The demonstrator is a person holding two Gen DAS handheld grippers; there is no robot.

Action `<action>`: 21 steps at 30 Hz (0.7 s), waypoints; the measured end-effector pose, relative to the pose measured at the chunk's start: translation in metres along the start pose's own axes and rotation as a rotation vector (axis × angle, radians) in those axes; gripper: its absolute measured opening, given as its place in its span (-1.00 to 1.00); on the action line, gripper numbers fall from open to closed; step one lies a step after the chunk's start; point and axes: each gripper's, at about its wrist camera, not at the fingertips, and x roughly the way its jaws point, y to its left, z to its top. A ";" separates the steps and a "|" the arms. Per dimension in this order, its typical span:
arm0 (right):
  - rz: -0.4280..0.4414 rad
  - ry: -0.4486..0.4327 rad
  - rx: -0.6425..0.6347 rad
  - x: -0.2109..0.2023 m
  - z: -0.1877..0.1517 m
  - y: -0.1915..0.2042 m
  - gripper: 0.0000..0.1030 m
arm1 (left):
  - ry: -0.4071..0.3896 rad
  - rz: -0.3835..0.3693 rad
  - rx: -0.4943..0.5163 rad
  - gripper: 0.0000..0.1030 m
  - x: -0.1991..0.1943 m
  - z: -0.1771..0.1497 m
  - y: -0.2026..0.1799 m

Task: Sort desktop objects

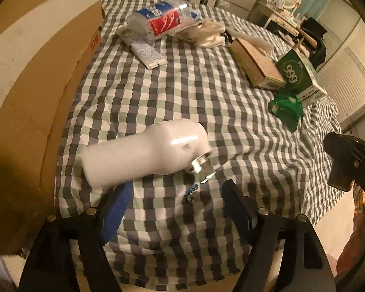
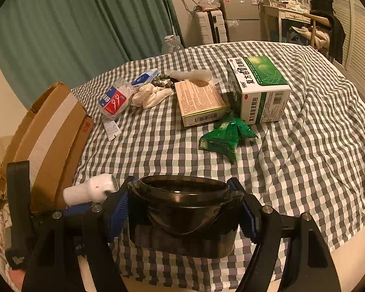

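A white bottle (image 1: pixel 143 152) with a shiny metal neck lies tilted just above my left gripper (image 1: pixel 175 209), blurred with motion. The left jaws stand wide apart and the bottle's base rests near the left blue pad (image 1: pixel 118 209). My right gripper (image 2: pixel 183 209) is shut on a dark translucent pot (image 2: pixel 185 216) with an open mouth, held low over the checked cloth (image 2: pixel 304 160). The white bottle also shows in the right wrist view (image 2: pixel 90 191), to the left of the pot.
A brown cardboard box (image 1: pixel 36 92) stands at the left edge. At the back lie a floss pick pack (image 2: pixel 114 101), white sachets (image 2: pixel 112 127), cream gloves (image 2: pixel 150 96), a tan box (image 2: pixel 199 101), a green and white medicine box (image 2: pixel 260 87) and a green packet (image 2: pixel 226 137).
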 end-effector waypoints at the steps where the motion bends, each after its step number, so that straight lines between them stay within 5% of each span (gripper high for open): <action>1: 0.002 -0.001 0.002 0.000 0.000 0.000 0.45 | 0.012 0.010 0.011 0.53 0.003 0.002 0.001; 5: 0.008 0.002 0.012 0.001 0.001 -0.002 0.46 | 0.031 0.035 0.003 0.53 0.004 0.002 0.008; 13: 0.009 0.001 0.010 0.003 0.002 -0.001 0.45 | -0.110 -0.014 -0.205 0.55 -0.017 -0.002 0.017; 21: 0.011 0.001 0.011 0.006 0.003 -0.002 0.46 | -0.045 0.007 -0.446 0.61 0.014 0.025 0.028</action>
